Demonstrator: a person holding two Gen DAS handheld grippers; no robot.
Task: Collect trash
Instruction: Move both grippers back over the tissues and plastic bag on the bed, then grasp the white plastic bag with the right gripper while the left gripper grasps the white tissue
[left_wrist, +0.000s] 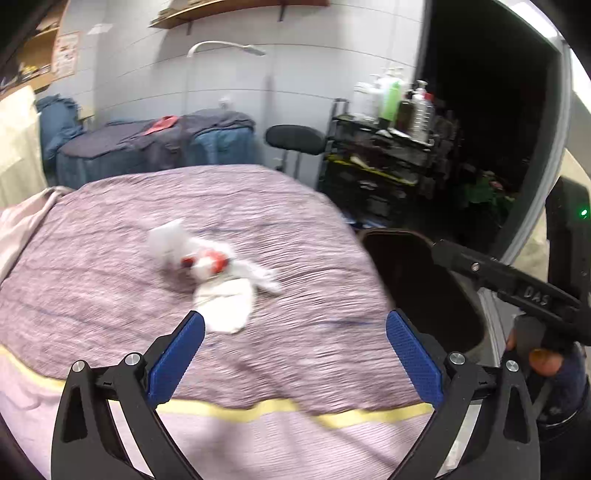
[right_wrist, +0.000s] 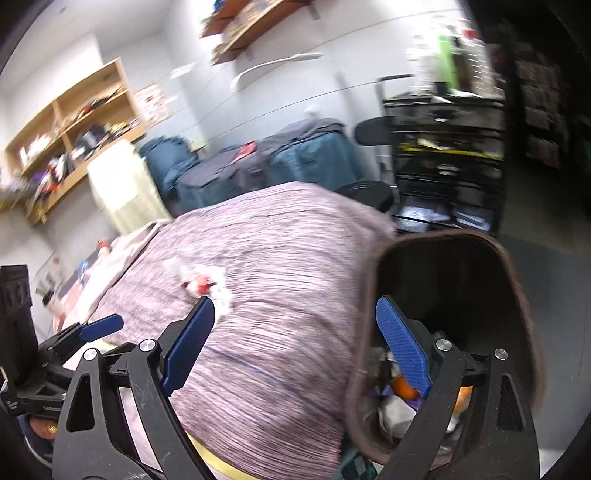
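Both claws gape empty: the left claw (left_wrist: 295, 325) sits nearer the crumpled white-and-red tissue pile (left_wrist: 218, 273) mid-frame on the mauve bed (left_wrist: 110, 258); right claw (right_wrist: 295, 314) overhangs the brown bin (right_wrist: 517, 295).

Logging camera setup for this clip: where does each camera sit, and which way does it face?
Left wrist: on the left gripper, jaws open, facing the white-and-red crumpled trash pile on the purple striped bed cover; the right gripper and a hand show at right.
Right wrist: on the right gripper, jaws open, between cover and dark brown trash bin; the left gripper shows at left.
Shared: trash pile, cover, bin.
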